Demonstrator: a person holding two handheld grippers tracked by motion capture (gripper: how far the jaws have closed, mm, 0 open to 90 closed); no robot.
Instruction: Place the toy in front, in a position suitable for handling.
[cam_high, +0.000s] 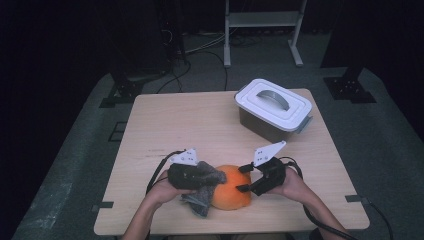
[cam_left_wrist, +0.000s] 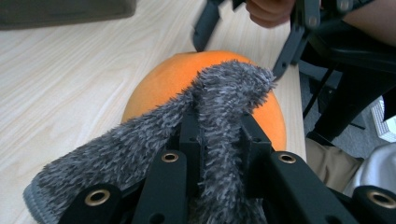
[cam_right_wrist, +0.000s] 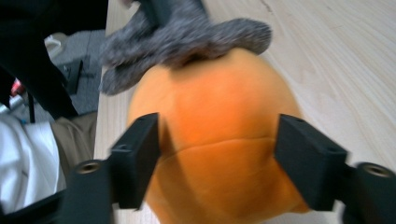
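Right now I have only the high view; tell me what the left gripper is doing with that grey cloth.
Observer: The left gripper is shut on a fold of the grey fuzzy cloth, whose end lies on top of the orange ball.
Operator: Now report the right gripper's jaws.
Observer: The right gripper is open, its jaws spread wide with the ball straight ahead of them; whether the tips touch it I cannot tell.
Operator: Describe the ball's surface there.
Observer: A thin seam runs across it, level with the jaw tips.
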